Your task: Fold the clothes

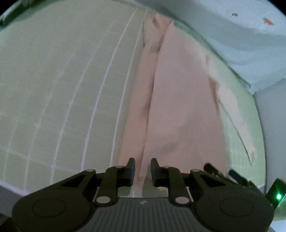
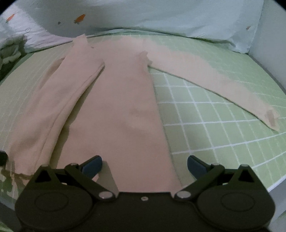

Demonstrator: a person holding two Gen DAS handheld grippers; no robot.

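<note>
A pale pink long-sleeved garment (image 2: 118, 110) lies flat on a green grid mat (image 2: 205, 114). Its left side is folded inward over the body (image 2: 59, 100); its right sleeve (image 2: 214, 83) stretches out to the right. My right gripper (image 2: 144, 166) is open, low over the garment's near hem. In the left wrist view the garment (image 1: 178, 100) runs away from me. My left gripper (image 1: 142, 169) is nearly closed around the folded edge (image 1: 141, 174) of the pink fabric near the hem. The right gripper's fingers (image 1: 214, 169) show at the lower right of that view.
Pale blue bedding with small orange prints (image 2: 143, 16) lies along the far side of the mat. A white wall or panel (image 2: 268, 44) stands at the right. Rumpled fabric (image 2: 9, 53) sits at the far left. The mat's front edge (image 2: 278, 182) is near at right.
</note>
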